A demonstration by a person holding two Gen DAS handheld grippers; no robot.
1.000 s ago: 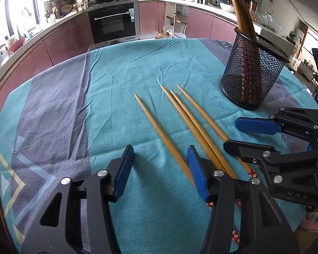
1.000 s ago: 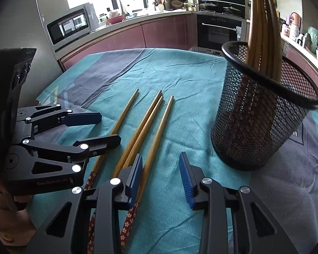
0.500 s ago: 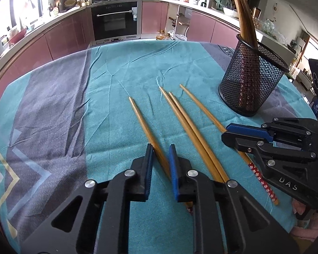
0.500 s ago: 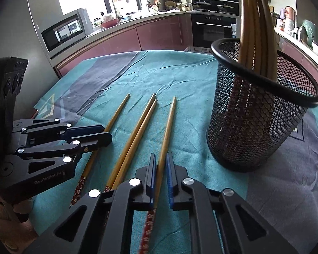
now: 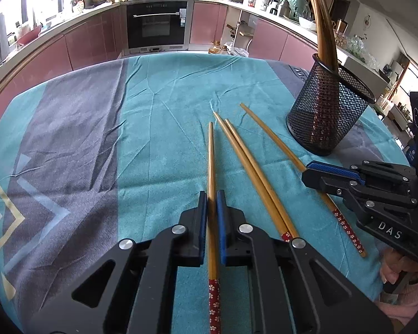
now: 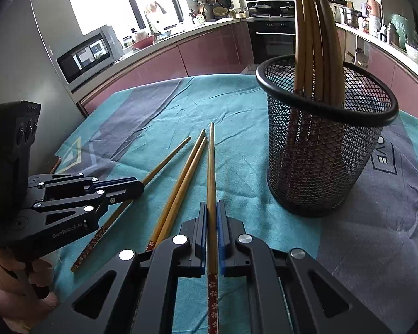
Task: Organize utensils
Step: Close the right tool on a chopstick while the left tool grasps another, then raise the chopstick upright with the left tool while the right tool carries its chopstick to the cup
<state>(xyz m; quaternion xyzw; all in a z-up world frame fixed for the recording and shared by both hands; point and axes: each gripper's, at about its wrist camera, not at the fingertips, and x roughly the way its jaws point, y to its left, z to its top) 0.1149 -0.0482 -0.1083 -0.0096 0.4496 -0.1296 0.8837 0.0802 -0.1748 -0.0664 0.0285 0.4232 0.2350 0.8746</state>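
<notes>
My left gripper (image 5: 211, 199) is shut on a wooden chopstick (image 5: 211, 164) with a red flowered end; it also shows in the right wrist view (image 6: 131, 186). My right gripper (image 6: 212, 208) is shut on another such chopstick (image 6: 210, 167); in the left wrist view the right gripper (image 5: 317, 171) clamps the rightmost chopstick (image 5: 276, 139). Two more chopsticks (image 5: 250, 167) lie side by side between them, also seen in the right wrist view (image 6: 181, 183). A black mesh cup (image 5: 327, 111) holds several upright chopsticks, close on the right in the right wrist view (image 6: 320, 150).
A teal and grey cloth (image 5: 97, 139) covers the table. Kitchen counters and an oven (image 5: 156, 23) lie beyond the far edge. A microwave (image 6: 86, 53) stands at the left in the right wrist view.
Both grippers went from open over the chopsticks to shut, each on one chopstick. The left chopstick has turned to point straight along the left gripper's fingers.
</notes>
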